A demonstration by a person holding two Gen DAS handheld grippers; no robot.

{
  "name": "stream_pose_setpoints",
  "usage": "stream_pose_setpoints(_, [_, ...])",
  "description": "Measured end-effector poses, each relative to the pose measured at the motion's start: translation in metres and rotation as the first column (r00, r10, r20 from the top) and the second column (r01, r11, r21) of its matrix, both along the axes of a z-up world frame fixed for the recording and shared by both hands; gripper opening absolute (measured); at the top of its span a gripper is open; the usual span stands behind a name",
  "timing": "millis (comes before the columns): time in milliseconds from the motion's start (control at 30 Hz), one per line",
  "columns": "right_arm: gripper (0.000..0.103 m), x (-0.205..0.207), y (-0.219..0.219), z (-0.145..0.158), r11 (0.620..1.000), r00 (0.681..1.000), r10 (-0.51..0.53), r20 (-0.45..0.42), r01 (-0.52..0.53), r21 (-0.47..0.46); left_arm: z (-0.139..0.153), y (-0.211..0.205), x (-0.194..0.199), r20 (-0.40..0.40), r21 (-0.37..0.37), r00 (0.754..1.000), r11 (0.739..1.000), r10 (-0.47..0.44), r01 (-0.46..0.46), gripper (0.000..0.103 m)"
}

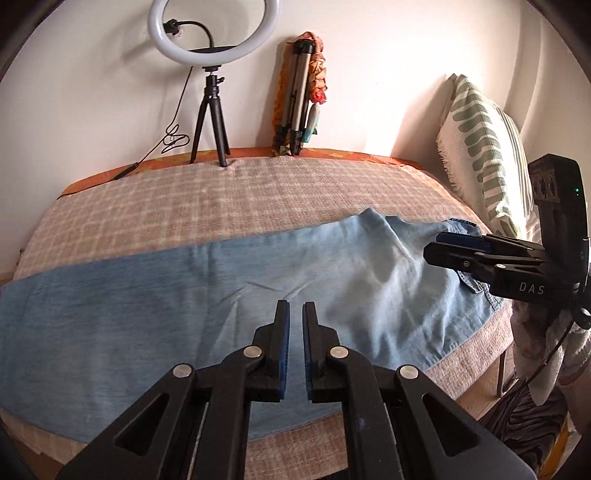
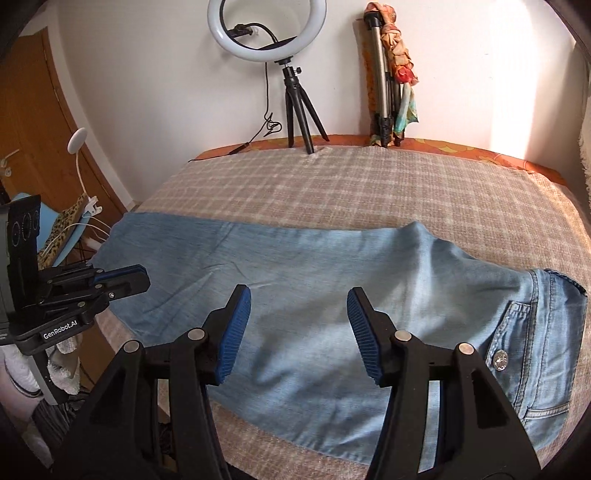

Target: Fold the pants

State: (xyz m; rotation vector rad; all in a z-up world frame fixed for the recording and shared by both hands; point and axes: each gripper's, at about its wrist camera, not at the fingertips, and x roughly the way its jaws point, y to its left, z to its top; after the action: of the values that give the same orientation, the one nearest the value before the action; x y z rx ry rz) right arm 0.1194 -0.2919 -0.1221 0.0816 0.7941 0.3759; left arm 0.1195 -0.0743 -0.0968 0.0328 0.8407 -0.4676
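- The pants (image 2: 314, 288) lie across the bed (image 2: 332, 184), pale blue denim folded lengthwise so one leg seems to rest on the other; the waist end, with its pocket and shiny button (image 2: 501, 359), sits at the right, the leg ends run off to the left
- The cloth looks mostly flat, with a few soft creases near the seat; nothing is lifted off the bed
- The left tool (image 1: 294, 314) hangs above the middle of the legs, its jaws drawn almost together with only a thin slit between them and no cloth in it
- The right tool (image 2: 299, 314) hangs above the seat of the pants, jaws standing well apart, nothing between the blue pads (image 2: 364, 332); neither tool touches the denim
- To my eye the lengthwise fold is done and the crosswise fold not yet begun; this is the pause between grips
- The next move, I judge, calls for both tools to take the leg ends or the waist, one at each corner, pinching both layers together; the left tool must open first
- Round about: a ring light (image 1: 201, 33) on a small tripod at the wall, a folded tripod (image 1: 299, 99) wrapped in a scarf, a patterned pillow (image 1: 484, 155) at the right
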Motion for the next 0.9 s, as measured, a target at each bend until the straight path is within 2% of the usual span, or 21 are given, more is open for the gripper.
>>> stream_pose_setpoints(67, [0.057, 0.003, 0.015, -0.002, 0.999, 0.999, 0.044, -0.010, -0.044, 0.014, -0.003, 0.015, 0.001, -0.022, 0.001, 1.000, 1.000, 0.013, -0.013, 0.004])
stream_pose_setpoints(200, [0.057, 0.006, 0.041, -0.009, 0.995, 0.995, 0.101, -0.003, -0.101, 0.000, -0.007, 0.035, 0.001, -0.031, 0.058, 0.998, 0.997, 0.054, -0.052, 0.004])
stream_pose_setpoints(400, [0.057, 0.024, 0.050, -0.030, 0.995, 0.994, 0.099, -0.045, -0.099, 0.000, -0.013, 0.076, 0.006, -0.021, 0.118, 0.986, 0.980, 0.164, -0.160, 0.004])
stream_pose_setpoints(600, [0.057, 0.034, 0.073, -0.034, 0.989, 0.988, 0.145, -0.046, -0.144, 0.017, -0.023, 0.139, 0.011, -0.105, 0.072, 0.960, 0.965, 0.261, -0.254, 0.004])
stream_pose_setpoints(733, [0.057, 0.040, 0.094, -0.041, 0.985, 0.984, 0.171, -0.054, -0.171, -0.001, -0.026, 0.187, 0.012, -0.125, 0.051, 0.926, 0.934, 0.356, -0.353, 0.004])
stream_pose_setpoints(800, [0.058, 0.044, 0.103, -0.045, 0.982, 0.980, 0.187, -0.066, -0.187, -0.004, -0.028, 0.213, 0.014, -0.131, 0.068, 0.903, 0.913, 0.409, -0.403, 0.004])
stream_pose_setpoints(900, [0.058, 0.046, 0.116, -0.051, 0.978, 0.975, 0.208, -0.079, -0.210, -0.014, -0.034, 0.255, 0.014, -0.163, 0.066, 0.853, 0.868, 0.496, -0.492, 0.004])
